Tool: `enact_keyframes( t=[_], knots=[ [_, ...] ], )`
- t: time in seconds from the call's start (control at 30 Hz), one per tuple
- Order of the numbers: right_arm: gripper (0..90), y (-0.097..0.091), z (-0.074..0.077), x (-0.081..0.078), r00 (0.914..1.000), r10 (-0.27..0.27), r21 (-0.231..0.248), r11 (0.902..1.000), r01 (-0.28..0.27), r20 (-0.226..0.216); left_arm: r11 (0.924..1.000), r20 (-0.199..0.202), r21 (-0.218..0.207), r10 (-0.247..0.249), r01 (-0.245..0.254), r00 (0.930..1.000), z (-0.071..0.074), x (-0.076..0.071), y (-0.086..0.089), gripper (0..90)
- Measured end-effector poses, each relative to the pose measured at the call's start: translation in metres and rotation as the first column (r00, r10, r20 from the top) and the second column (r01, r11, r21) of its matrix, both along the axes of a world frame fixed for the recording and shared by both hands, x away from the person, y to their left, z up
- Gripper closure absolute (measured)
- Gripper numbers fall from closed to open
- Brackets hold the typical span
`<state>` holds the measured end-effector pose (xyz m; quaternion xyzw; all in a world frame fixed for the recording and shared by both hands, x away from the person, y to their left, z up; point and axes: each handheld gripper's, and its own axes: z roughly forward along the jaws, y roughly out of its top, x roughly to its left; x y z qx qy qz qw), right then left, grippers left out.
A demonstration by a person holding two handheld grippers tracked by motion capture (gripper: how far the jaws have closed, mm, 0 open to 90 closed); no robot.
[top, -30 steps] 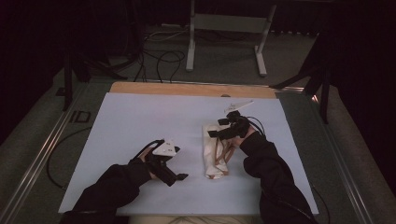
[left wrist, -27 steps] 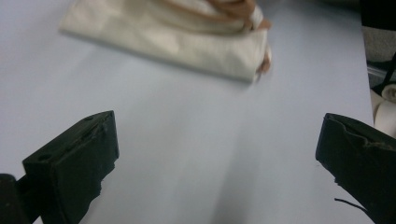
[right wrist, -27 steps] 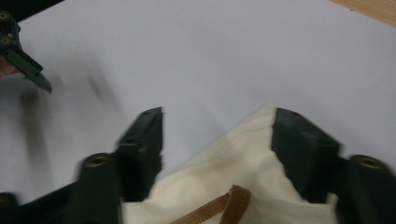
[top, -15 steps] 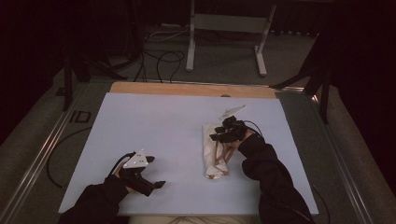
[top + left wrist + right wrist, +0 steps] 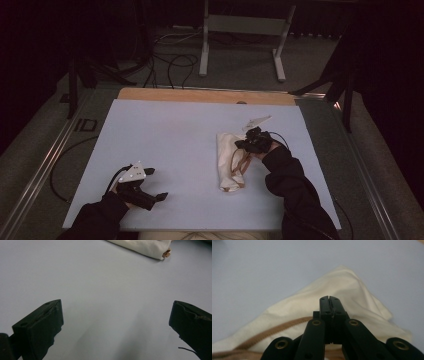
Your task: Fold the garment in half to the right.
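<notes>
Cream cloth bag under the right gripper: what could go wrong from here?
1. The right gripper has just been closing and is now shut at the cloth bag; whether fabric is pinched is unclear, so a lift may come up empty.
2. The brown strap lies loose and could snag.
3. The left gripper sits open and apart, so the bag may drag.

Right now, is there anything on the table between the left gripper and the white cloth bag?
No. In the high view, only bare blue table lies between the left gripper and the cloth bag.
</notes>
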<state>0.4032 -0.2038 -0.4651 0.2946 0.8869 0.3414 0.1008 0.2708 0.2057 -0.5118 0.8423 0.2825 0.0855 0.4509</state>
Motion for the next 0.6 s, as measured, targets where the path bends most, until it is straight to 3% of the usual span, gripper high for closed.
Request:
enact_keyframes(
  t=[0.27, 0.5, 0.6],
  knots=[
    [90.0, -0.029, -0.004, -0.011, 0.9982, -0.059, 0.017, 0.9981, 0.059, 0.011, 0.9971, 0.043, -0.061, 0.049, -0.046, 0.9979, 0.007, 0.0, 0.009, 0.3],
    [90.0, -0.058, -0.01, -0.02, 0.9909, -0.134, 0.028, 0.9906, 0.134, 0.013, 0.996, 0.035, -0.054, 0.073, -0.071, 0.9967, 0.004, -0.001, 0.015, 0.3],
    [90.0, -0.062, -0.011, -0.022, 0.9898, -0.142, 0.045, 0.9889, 0.141, 0.013, 0.9957, 0.033, -0.058, 0.075, -0.073, 0.9967, 0.003, 0.0, 0.016, 0.3]
  ],
)
